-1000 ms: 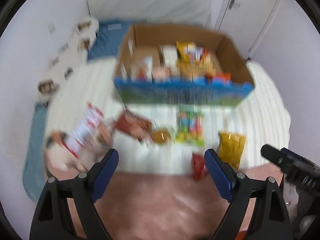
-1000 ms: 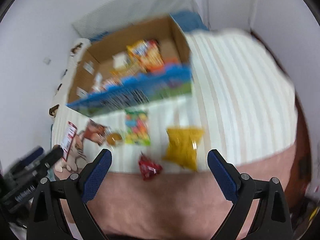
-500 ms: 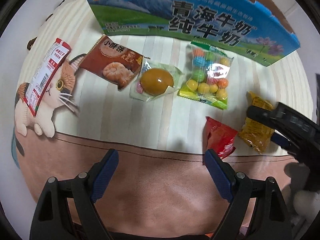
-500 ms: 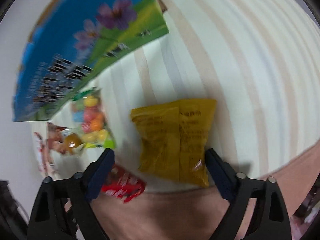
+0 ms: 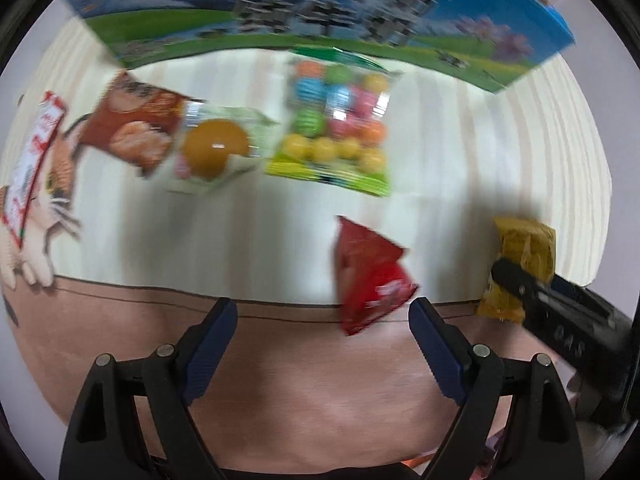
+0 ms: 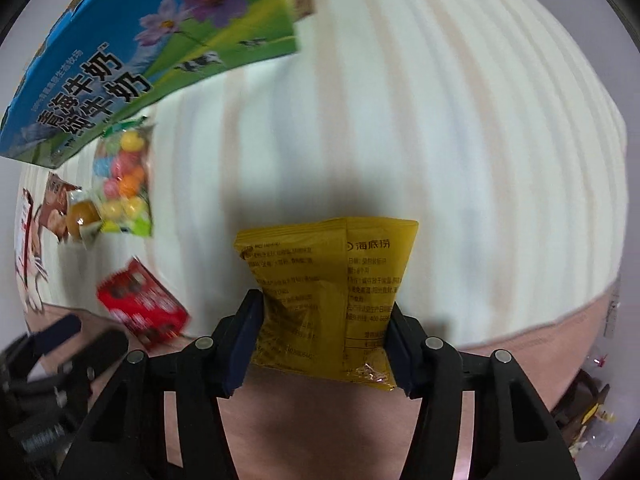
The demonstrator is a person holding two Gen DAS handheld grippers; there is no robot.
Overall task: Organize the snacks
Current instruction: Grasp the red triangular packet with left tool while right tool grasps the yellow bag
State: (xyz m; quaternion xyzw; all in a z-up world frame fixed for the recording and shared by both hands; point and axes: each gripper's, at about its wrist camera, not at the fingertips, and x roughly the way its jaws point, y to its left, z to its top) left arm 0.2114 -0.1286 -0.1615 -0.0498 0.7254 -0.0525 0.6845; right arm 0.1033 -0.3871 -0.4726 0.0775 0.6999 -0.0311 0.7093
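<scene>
Pinching the yellow packet (image 6: pixel 328 292), the right tongs (image 6: pixel 322 334) grip it; left tongs (image 5: pixel 323 334) gape apart.

The big blue and green cardboard box (image 6: pixel 132 64) says 青海牛奶 and 纯牛奶 in black letters. The shiny yellow plastic snack bag (image 6: pixel 332 292) says 海底捞 near its top right corner. Its small print is too tiny to read.
</scene>
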